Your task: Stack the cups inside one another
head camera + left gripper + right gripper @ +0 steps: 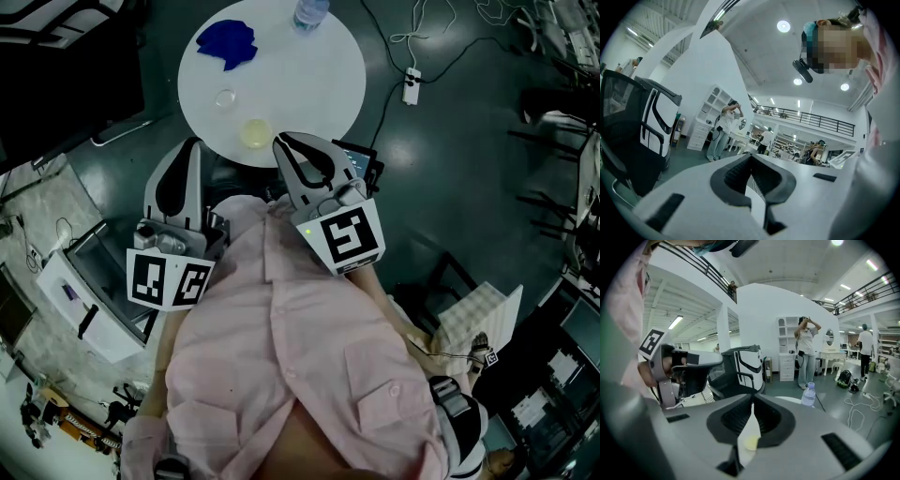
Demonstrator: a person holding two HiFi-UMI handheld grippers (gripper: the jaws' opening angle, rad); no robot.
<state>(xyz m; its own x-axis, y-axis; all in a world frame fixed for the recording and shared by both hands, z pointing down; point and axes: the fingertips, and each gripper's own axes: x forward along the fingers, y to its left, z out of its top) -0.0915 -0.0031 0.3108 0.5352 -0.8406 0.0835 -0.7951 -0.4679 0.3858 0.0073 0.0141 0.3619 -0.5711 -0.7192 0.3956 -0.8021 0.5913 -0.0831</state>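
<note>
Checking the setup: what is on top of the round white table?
A blue cloth, a clear cup, a yellowish cup and a water bottle. The right gripper hides part of the table; under the cloth cannot be seen.

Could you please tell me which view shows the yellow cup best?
The head view: the yellow cup sits whole on the white table. The right gripper view shows only a sliver of it through a gap; the left gripper view shows none.

no legible text or labels

An open lab hall (mezzanine railing overhead), cables strewn across the floor.
</note>
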